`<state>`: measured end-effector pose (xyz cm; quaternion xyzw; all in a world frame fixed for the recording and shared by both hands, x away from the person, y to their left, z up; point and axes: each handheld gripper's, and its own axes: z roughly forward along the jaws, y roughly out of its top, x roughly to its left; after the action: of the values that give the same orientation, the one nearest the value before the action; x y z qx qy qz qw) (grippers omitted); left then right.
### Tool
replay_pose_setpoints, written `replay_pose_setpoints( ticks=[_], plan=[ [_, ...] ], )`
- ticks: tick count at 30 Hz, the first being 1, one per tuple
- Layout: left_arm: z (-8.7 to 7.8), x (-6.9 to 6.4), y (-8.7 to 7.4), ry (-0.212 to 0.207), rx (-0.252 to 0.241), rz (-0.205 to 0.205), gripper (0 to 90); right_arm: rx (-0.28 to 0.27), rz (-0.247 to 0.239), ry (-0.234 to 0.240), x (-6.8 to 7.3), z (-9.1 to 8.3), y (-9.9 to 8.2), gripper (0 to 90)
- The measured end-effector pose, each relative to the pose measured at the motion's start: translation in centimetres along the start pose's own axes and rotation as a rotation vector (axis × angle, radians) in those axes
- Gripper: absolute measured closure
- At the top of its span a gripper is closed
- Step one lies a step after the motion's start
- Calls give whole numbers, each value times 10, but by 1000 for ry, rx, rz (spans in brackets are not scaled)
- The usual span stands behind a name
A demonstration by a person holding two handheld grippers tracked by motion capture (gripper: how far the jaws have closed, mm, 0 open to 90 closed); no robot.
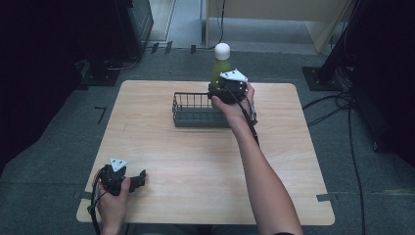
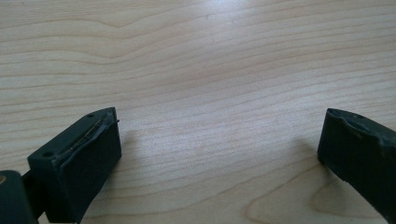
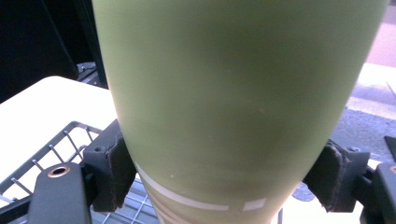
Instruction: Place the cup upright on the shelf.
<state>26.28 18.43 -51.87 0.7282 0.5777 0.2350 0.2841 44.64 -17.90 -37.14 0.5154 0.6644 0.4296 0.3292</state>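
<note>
Looks like the right gripper [image 1: 221,92] is pinching the green bottle [image 1: 220,68] upright over the wire basket [image 1: 193,115], placement seemingly unfinished, while the left gripper [image 1: 134,180] is sitting spread on the table [image 1: 205,161].

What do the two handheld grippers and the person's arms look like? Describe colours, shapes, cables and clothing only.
Both are black two-jaw tools. The left gripper and the right gripper each carry a pale grey three-cornered plate on top and trail a black cable. Up close, the left one's fingers are blocky black pads with screw holes along the edge. The forearms are bare; a dark sleeve edge shows on the right arm.
</note>
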Motion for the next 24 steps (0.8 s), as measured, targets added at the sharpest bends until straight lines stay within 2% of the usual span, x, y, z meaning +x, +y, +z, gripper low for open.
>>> replay_pose_setpoints(
  ticks=[10,20,24],
  plan=[
    [0,0,0,0,1,0,0,22,31,5,3,16,-13,208],
    [0,0,0,0,1,1,0,53,42,0,-1,20,-23,207],
    [0,0,0,0,1,0,0,43,50,2,-3,19,-25,207]
  ],
)
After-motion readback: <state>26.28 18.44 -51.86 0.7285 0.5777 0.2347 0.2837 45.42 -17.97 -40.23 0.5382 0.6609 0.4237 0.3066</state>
